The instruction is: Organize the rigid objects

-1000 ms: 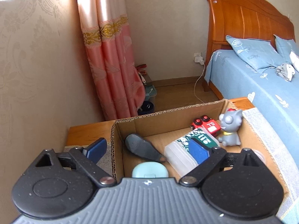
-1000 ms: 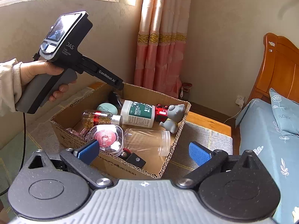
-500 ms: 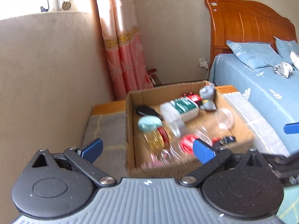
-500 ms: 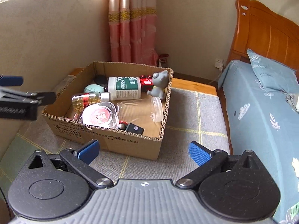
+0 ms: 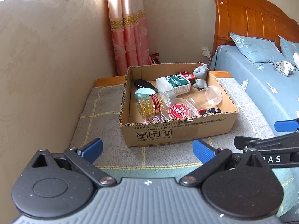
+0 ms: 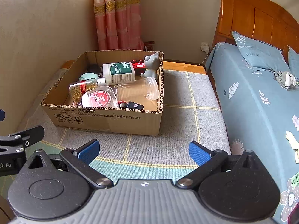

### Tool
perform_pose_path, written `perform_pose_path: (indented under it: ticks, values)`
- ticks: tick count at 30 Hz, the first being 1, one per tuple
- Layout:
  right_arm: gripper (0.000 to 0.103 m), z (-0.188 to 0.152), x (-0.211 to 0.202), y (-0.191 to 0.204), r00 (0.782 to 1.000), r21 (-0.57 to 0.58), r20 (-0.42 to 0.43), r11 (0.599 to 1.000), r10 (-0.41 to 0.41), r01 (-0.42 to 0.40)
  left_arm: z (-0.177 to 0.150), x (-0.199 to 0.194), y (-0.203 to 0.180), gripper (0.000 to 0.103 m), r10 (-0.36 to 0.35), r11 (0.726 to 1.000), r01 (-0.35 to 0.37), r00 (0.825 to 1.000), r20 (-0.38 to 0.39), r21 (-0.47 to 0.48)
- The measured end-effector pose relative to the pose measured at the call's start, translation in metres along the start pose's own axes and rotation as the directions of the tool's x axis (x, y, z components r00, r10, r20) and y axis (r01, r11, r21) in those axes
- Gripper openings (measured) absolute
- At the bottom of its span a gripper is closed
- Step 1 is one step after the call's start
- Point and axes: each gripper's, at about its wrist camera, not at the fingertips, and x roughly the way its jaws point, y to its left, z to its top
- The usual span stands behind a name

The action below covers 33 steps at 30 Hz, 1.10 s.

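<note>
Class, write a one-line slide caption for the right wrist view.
Open right gripper hovers over a checked mat, facing a cardboard box of jars and bottles.

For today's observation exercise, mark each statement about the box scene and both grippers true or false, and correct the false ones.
1. The cardboard box sits on a grey checked mat. True.
2. The clear jar stands upright. False: it lies on its side.
3. The left gripper holds the green-labelled bottle. False: its jaws are open and empty.
4. The grey cat figure is inside the box. True.
5. The right gripper is open and empty. True.
</note>
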Motion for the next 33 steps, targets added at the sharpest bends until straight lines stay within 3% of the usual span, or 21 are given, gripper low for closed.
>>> perform_pose_path:
  ticks: [33]
  values:
    - [0.103, 0.0031, -0.0094, -0.0008, 0.999, 0.014, 0.036, 1.0, 0.002, -0.002, 0.0009, -0.0035, 0.0005, 0.102, 0.05, 0.999, -0.05, 0.999, 0.002, -0.014]
